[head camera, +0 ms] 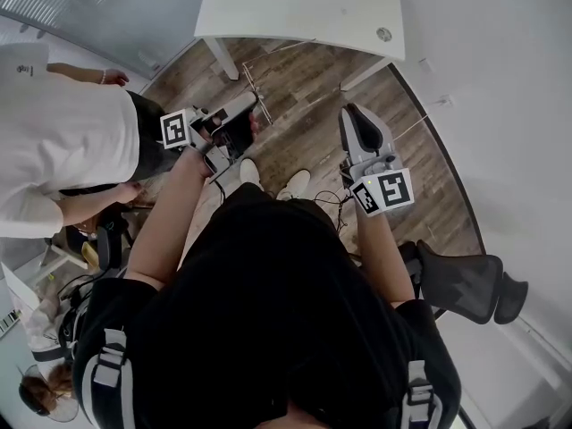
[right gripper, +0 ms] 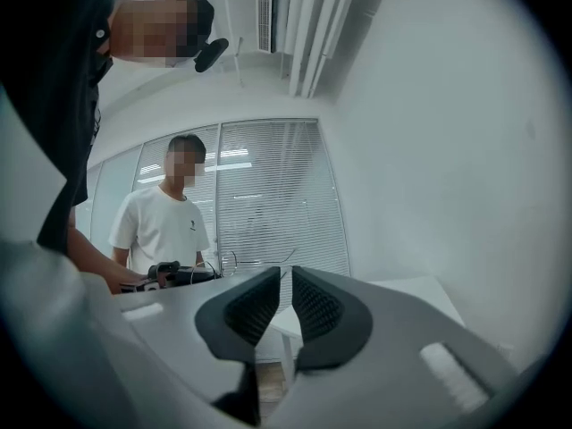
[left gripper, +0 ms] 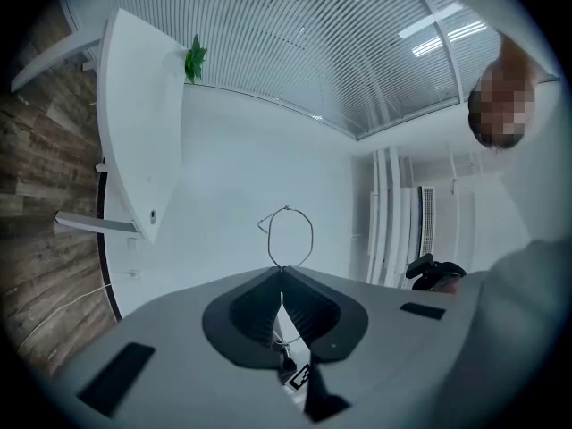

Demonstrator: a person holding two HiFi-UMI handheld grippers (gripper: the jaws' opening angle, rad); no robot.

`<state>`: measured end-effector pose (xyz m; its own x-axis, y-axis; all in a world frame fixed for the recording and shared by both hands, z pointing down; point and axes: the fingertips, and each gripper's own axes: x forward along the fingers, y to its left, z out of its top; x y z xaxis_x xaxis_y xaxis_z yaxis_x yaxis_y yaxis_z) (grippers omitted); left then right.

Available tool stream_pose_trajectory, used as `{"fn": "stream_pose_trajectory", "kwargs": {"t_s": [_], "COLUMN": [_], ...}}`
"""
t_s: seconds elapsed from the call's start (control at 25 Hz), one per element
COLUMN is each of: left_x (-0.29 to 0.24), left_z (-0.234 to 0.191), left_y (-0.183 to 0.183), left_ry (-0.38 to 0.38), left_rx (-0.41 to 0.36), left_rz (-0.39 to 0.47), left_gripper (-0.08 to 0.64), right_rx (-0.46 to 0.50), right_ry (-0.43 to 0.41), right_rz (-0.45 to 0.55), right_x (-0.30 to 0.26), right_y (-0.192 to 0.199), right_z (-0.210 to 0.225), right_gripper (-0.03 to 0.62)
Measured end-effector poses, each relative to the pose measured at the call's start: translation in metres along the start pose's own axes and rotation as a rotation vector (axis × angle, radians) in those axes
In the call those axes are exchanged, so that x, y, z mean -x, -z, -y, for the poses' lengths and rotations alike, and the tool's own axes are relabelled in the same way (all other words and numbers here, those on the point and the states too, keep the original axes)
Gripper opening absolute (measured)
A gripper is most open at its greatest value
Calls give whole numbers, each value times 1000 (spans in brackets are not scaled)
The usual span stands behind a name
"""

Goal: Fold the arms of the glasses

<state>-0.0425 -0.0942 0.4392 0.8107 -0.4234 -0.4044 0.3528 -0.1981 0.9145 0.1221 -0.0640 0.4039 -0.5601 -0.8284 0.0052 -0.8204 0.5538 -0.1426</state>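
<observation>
Thin wire-framed glasses [head camera: 251,86] hang in the air over the wooden floor, pinched in my left gripper [head camera: 253,105], which is shut on them. In the left gripper view one lens rim [left gripper: 287,207] sticks up past the closed jaws of the left gripper [left gripper: 280,271], and thin wire runs down between the pads. My right gripper [head camera: 350,110] is held to the right of the glasses, apart from them. Its jaws [right gripper: 286,271] stand narrowly open with nothing between them. Far off in the right gripper view I see the glasses [right gripper: 231,257] and the left gripper [right gripper: 174,275].
A white table [head camera: 295,7] stands ahead on the wooden floor [head camera: 304,88]. A person in a white shirt [head camera: 54,141] stands close on the left. A black office chair [head camera: 465,284] is at the right, by the white wall.
</observation>
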Motion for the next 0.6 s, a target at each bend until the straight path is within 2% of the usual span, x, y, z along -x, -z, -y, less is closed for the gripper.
{"fn": "stream_pose_trajectory", "kwargs": {"t_s": [0.24,0.36,0.52,0.6], "left_x": [-3,-5,-7,-8], "left_z": [1,0,-2,-1], "left_y": [2,1,2,3], "left_ry": [5,5,5,6], "left_rx": [0,5,11,13], "left_rz": [-3,-5,-7,-9], "left_gripper": [12,12,12,12], "right_rx": [-137,-213,-268,-277], "right_ry": [7,-5,-41,-54], "right_rz": [-29,-23,-17,-13], "right_x": [-10,-19,-28,-31], "right_y": [9,9,6,5], "right_z": [7,10,10,8], "right_gripper": [112,112,105,54]}}
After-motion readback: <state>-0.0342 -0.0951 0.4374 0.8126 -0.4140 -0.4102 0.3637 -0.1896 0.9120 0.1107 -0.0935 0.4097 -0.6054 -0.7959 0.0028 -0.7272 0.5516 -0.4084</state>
